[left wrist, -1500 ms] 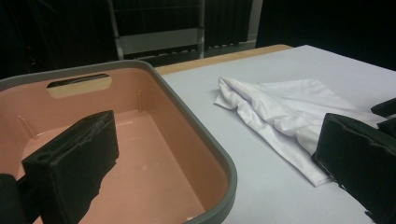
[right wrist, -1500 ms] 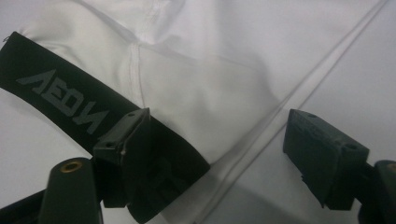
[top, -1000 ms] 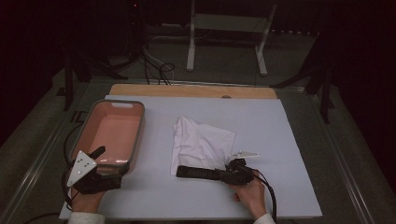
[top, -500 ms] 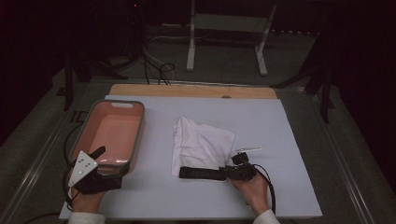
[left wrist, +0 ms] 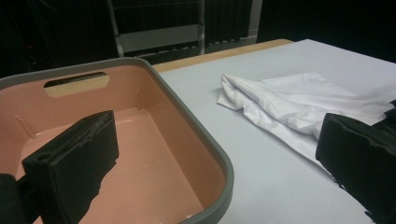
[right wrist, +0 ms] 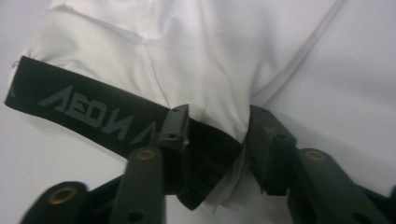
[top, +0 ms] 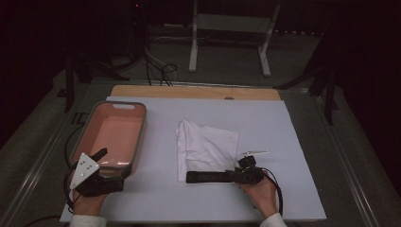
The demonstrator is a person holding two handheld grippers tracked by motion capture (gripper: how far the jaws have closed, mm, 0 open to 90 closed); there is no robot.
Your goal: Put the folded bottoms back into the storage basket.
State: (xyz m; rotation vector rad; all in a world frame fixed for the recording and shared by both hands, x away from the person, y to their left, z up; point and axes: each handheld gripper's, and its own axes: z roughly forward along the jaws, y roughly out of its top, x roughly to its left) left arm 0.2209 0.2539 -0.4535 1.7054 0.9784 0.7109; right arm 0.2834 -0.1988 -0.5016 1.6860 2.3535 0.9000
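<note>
The high camera looks forward and down over the whole worktop (top: pixel 293 137). Each hand-held gripper camera sits low and close; all views share the white garment (top: pixel 205 146).

Waistband (right wrist: pixel 93 114) end hidden behind the fingers (right wrist: pixel 175 128) (lettering partly covered)

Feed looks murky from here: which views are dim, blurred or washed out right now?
High view: dark surroundings, only the table lit. Left gripper view: basin sharp, near jaws soft. Right gripper view: white garment glaring, its black waistband lettering readable, right gripper jaws blurred.
</note>
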